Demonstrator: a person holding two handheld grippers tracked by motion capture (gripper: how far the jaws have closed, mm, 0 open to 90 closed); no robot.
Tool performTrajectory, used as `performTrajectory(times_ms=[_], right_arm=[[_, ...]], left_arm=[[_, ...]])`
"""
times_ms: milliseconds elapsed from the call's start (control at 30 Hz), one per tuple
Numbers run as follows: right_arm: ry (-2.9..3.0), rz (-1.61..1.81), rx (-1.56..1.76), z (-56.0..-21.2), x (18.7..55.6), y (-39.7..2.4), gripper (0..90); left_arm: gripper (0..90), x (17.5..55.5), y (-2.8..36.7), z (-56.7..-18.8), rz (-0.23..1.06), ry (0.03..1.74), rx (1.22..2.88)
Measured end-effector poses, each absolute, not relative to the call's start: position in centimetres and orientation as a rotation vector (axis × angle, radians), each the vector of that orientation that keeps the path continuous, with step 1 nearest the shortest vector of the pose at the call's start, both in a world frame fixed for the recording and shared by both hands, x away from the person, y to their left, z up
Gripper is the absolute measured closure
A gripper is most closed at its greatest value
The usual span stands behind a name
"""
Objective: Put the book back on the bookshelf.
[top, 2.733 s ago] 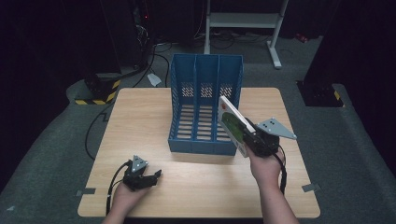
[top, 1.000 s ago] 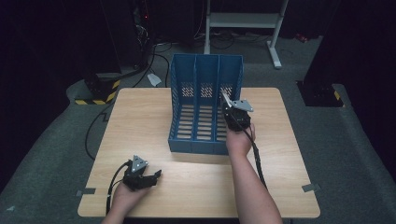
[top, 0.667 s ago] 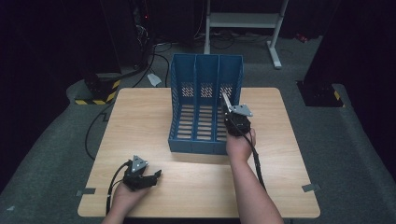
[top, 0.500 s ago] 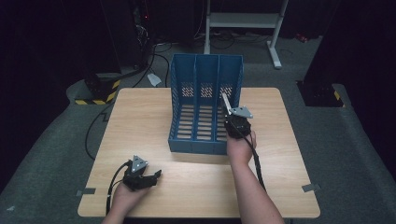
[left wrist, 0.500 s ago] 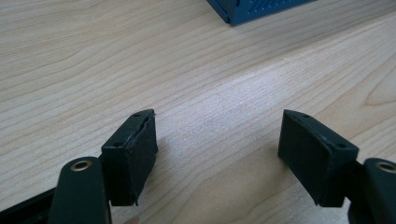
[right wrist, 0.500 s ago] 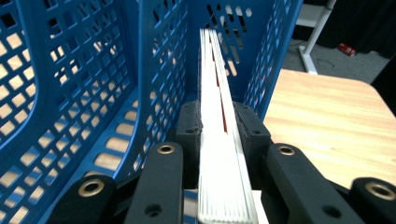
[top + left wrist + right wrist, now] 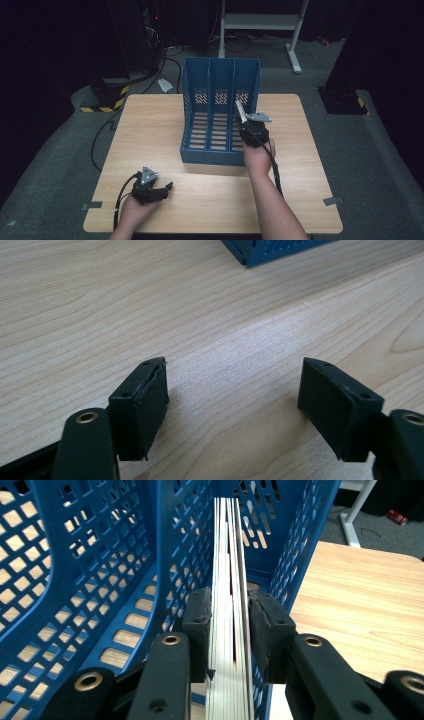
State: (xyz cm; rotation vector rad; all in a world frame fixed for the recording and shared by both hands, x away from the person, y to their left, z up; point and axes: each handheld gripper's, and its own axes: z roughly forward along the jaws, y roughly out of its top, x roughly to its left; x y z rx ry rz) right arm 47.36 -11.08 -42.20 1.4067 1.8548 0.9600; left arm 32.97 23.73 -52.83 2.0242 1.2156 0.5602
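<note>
1. A thin book, seen edge-on as a stack of pale pages, stands upright in the right compartment of the blue file rack; in the high view its top corner rises above the rack's right wall.
2. The right hand-held gripper is clamped on the book's near edge, one black jaw pressed to each face.
3. The right hand holds that gripper at the rack's near right corner.
4. The rack sits at the middle of the wooden table, toward its far edge.
5. The left hand-held gripper rests low over the table near its near left corner, jaws wide apart, nothing between them.
</note>
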Motion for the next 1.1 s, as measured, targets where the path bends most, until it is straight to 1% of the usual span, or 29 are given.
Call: performTrajectory(times_ms=[300, 500, 1100], right_arm=[[1.887, 0.911, 1.447, -41.7, 49.2, -11.0, 72.5], [1.868, 0.885, 1.454, -41.8, 49.2, -10.6, 76.2], [1.708, 0.833, 1.537, -42.1, 49.3, -10.3, 76.2]], left_arm=[[28.0, 33.0, 23.7, -52.8, 0.559, 1.214, 2.025], [28.0, 33.0, 23.8, -52.8, 0.558, 1.213, 2.025], [28.0, 33.0, 23.8, -52.8, 0.558, 1.212, 2.025]])
